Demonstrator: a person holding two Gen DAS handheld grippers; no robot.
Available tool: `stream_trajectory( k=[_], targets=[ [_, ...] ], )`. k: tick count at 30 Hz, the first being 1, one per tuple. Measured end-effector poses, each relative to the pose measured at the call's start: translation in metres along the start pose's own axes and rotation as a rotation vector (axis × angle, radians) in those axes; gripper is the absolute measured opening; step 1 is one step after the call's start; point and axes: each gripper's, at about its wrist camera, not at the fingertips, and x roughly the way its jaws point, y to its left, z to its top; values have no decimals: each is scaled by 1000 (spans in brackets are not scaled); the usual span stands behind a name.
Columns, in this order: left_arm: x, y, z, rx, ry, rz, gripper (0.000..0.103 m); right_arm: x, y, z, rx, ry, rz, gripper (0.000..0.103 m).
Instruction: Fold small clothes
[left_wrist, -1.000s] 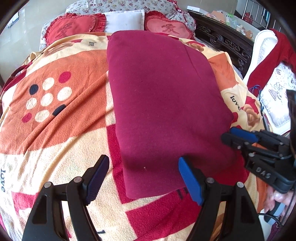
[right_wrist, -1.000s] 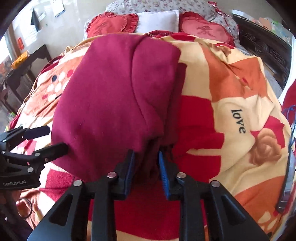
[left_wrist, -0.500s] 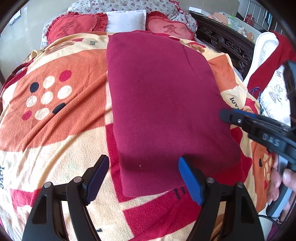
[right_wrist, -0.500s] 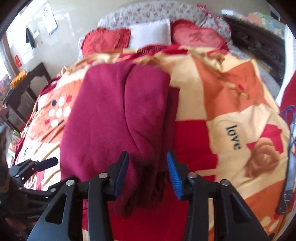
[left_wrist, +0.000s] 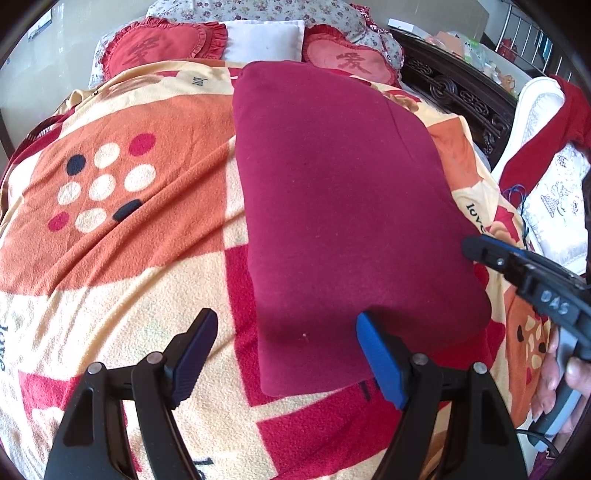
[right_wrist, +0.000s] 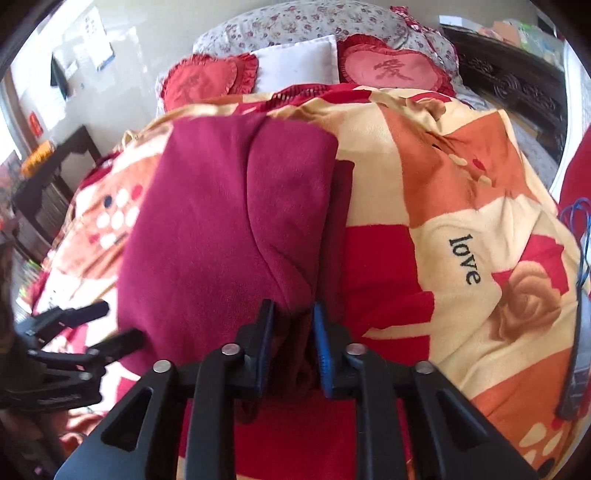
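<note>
A dark red fleece garment (left_wrist: 340, 206) lies folded lengthwise on the patterned blanket (left_wrist: 122, 236). My left gripper (left_wrist: 286, 354) is open and empty, just above the garment's near left corner. My right gripper (right_wrist: 293, 336) is shut on the garment's near right corner (right_wrist: 295, 347), with dark red cloth bunched between its blue pads. The garment also fills the left middle of the right wrist view (right_wrist: 229, 236). The right gripper shows at the right edge of the left wrist view (left_wrist: 524, 273); the left gripper shows at the left edge of the right wrist view (right_wrist: 74, 332).
Two red heart cushions (left_wrist: 159, 48) and a white pillow (left_wrist: 264, 37) lie at the head of the bed. A dark carved wooden frame (left_wrist: 461, 92) runs along the right. A white chair with red cloth (left_wrist: 546, 147) stands beyond it. A dark side table (right_wrist: 48, 192) stands left.
The right gripper opened and drew back half a second ago, then closed again on the garment's near right corner. The left gripper stayed open in place.
</note>
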Motion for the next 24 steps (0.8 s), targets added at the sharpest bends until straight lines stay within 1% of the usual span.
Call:
stream_trajectory(
  k=[1,2,3,4,6,10,11,12,14,15,16,18,20,22,24],
  targets=[
    [0,0,0,-3,-1,-2,82,-4,-2,1,20,-14,1,19],
    [1,1,1,-7,-1,-5,83,-7,-4,2,37,-25,2,22],
    [1,2,2,-14,0,-8,84,-8,-5,4,50,-33,5,27],
    [2,2,2,-17,0,-10,84,-10,-7,5,67,-43,15,30],
    [3,3,4,-20,2,-14,85,-11,-7,9,86,-50,37,31],
    [4,4,12,-15,0,-35,85,2,-5,18,88,-31,59,38],
    [5,5,15,-20,1,-49,86,9,-6,20,88,-18,68,39],
    [5,9,20,-36,2,-83,87,14,-7,22,92,-7,73,41],
    [7,15,29,-68,1,-135,94,26,-13,26,112,9,96,41],
    [9,20,34,-88,-3,-159,95,31,-18,28,130,10,115,43],
    [12,24,40,-108,-7,-178,97,35,-23,29,151,8,136,47],
    [20,29,50,-135,-3,-198,97,45,-32,33,184,15,178,51],
    [29,31,56,-153,8,-224,97,54,-38,35,205,22,224,53],
    [41,33,62,-171,28,-249,97,62,-40,37,209,24,261,57],
    [53,34,65,-177,49,-275,97,69,-41,39,208,22,291,59]
  ],
)
